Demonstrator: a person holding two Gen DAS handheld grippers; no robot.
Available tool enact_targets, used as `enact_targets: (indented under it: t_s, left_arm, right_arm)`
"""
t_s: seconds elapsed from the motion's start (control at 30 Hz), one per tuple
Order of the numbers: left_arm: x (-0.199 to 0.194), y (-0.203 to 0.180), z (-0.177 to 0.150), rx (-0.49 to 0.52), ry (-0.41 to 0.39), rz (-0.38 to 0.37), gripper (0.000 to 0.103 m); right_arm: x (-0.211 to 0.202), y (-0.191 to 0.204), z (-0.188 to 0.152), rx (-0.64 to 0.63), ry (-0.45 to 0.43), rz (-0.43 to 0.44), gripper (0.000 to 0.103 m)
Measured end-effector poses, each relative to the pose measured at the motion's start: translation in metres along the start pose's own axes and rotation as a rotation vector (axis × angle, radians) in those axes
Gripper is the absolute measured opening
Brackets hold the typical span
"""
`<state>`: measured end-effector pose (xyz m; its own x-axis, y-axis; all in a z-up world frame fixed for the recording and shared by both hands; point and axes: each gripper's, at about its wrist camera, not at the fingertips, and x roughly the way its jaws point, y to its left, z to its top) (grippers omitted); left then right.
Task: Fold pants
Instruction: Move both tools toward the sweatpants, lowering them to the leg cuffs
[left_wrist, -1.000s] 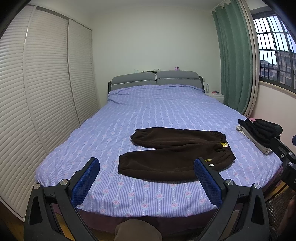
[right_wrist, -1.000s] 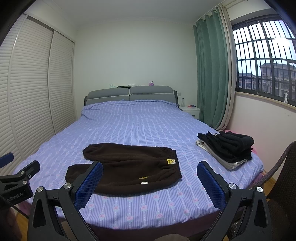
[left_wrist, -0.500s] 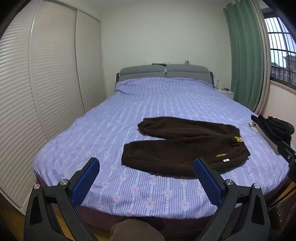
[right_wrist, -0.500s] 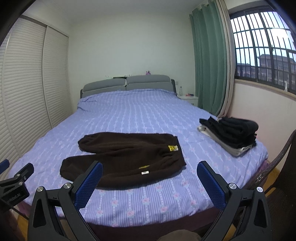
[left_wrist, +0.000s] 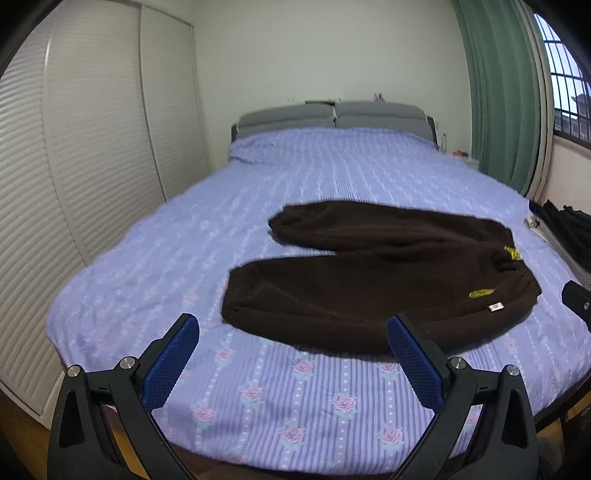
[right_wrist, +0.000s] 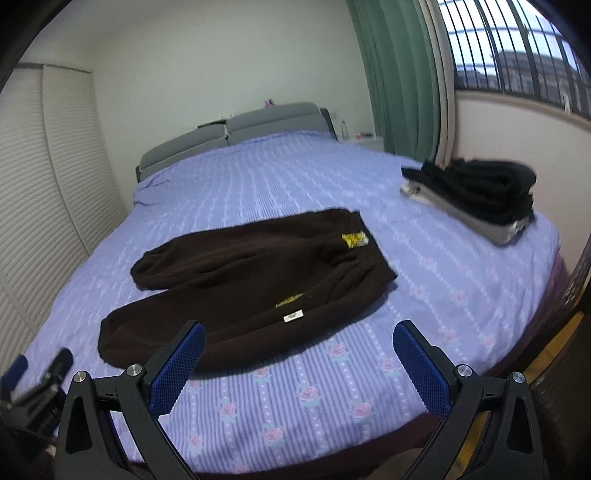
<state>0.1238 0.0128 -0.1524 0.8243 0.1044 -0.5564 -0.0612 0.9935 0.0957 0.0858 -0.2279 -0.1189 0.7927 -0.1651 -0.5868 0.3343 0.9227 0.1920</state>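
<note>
Dark brown fleece pants (left_wrist: 373, 280) lie flat on the bed (left_wrist: 295, 177), waistband to the right with yellow labels, both legs pointing left, slightly apart. They also show in the right wrist view (right_wrist: 251, 273). My left gripper (left_wrist: 291, 354) is open and empty, hovering over the bed's near edge just short of the near leg. My right gripper (right_wrist: 299, 354) is open and empty, above the near edge below the waistband. The left gripper's tip shows in the right wrist view (right_wrist: 40, 373).
A stack of folded dark and grey clothes (right_wrist: 476, 195) sits at the bed's right edge. A louvred wardrobe (left_wrist: 74, 147) stands left of the bed. Green curtain (right_wrist: 399, 74) and window are at the right. A grey headboard (left_wrist: 332, 114) is at the far end.
Both grippers have moved forward and lower toward the bed, so the pants appear larger and closer. The right view has tilted. Both jaws stay open.
</note>
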Motion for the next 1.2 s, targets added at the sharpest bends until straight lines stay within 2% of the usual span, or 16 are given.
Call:
enact_targets:
  t_s: [0.1,0.33,0.57,0.67,0.83,0.93,1.0,1.1,1.2]
  left_arm:
    - [0.023,-0.005,-0.004,-0.005,0.048,-0.005,0.103]
    - [0.062,-0.012,-0.006,-0.012,0.039,0.018,0.103]
    - [0.105,-0.013,-0.016,-0.043,0.118,-0.003,0.103]
    - [0.118,-0.014,-0.018,-0.056,0.130,-0.010,0.097]
    - [0.137,-0.011,-0.020,-0.087,0.151,-0.020,0.094]
    - [0.148,-0.009,-0.023,-0.109,0.180,-0.039,0.084]
    - [0.153,-0.006,-0.025,-0.130,0.191,-0.052,0.082]
    - [0.156,-0.004,-0.026,-0.137,0.182,-0.051,0.079]
    - [0.159,-0.004,-0.024,-0.136,0.172,-0.043,0.073]
  right_arm:
    - [0.027,-0.001,-0.005,0.051,0.029,-0.004,0.103]
    - [0.071,-0.008,-0.014,0.144,0.078,-0.005,0.103]
    - [0.108,-0.013,-0.018,0.193,0.111,-0.011,0.103]
    - [0.120,-0.012,-0.020,0.192,0.124,-0.014,0.103]
    - [0.140,-0.017,-0.023,0.212,0.140,-0.010,0.103]
    - [0.150,-0.024,-0.023,0.240,0.147,0.001,0.103]
    - [0.156,-0.026,-0.023,0.255,0.150,0.010,0.103]
    - [0.161,-0.027,-0.021,0.258,0.140,0.023,0.099]
    - [0.167,-0.028,-0.020,0.263,0.138,0.047,0.090]
